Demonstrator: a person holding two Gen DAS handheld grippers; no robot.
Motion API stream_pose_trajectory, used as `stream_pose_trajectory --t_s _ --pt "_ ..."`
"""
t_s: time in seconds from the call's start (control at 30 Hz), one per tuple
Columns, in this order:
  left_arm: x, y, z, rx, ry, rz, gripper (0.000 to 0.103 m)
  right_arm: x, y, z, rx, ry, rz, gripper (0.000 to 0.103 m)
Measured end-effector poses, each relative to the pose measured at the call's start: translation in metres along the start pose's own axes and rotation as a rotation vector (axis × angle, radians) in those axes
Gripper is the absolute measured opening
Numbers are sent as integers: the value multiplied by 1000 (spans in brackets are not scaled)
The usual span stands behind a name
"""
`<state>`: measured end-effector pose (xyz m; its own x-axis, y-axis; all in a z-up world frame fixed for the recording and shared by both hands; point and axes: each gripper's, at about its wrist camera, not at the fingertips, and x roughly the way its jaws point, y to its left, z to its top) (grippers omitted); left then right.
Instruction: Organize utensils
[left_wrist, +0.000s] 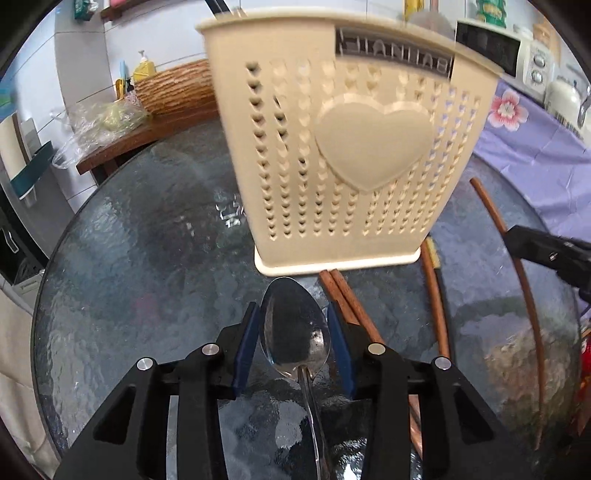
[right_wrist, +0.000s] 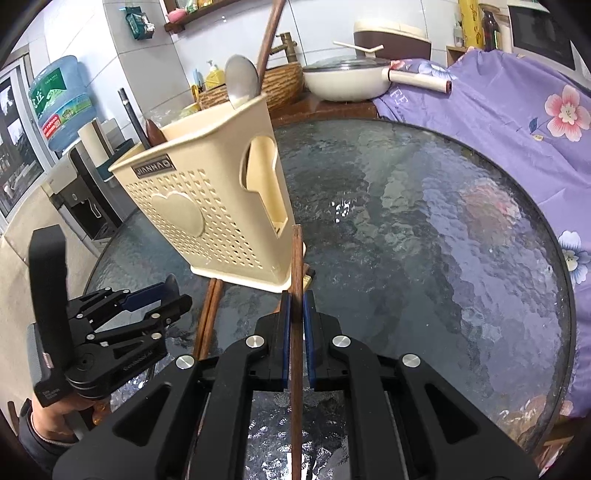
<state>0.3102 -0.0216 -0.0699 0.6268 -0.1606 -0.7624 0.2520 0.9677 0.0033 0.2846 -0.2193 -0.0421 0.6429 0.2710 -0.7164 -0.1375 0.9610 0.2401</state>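
A cream perforated utensil basket (left_wrist: 332, 147) (right_wrist: 207, 206) with a heart on its front stands on the round glass table (right_wrist: 424, 221). It holds a metal ladle (right_wrist: 242, 79) and a few dark and wooden handles. Just in front of its base, my left gripper (left_wrist: 293, 314) (right_wrist: 173, 295) is shut on the bowl of a metal spoon (left_wrist: 295, 332), blue pads against both sides. My right gripper (right_wrist: 295, 302) (left_wrist: 524, 243) is shut on a long brown chopstick (right_wrist: 296, 258) (left_wrist: 532, 332), whose tip reaches the basket's side.
A pair of brown chopsticks (left_wrist: 347, 299) (right_wrist: 210, 314) and a single one (left_wrist: 436, 295) lie on the glass by the basket's base. A purple floral cloth (right_wrist: 498, 122) borders the table on the right. A white pan (right_wrist: 343, 81) and a woven basket (left_wrist: 173, 85) sit behind.
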Motion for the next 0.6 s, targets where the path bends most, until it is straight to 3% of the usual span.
stream_pose_trajectory --t_s 0.6 --pt "-82 -4 8 -5 -237 -90 37 -55 12 13 -31 -137 32 7"
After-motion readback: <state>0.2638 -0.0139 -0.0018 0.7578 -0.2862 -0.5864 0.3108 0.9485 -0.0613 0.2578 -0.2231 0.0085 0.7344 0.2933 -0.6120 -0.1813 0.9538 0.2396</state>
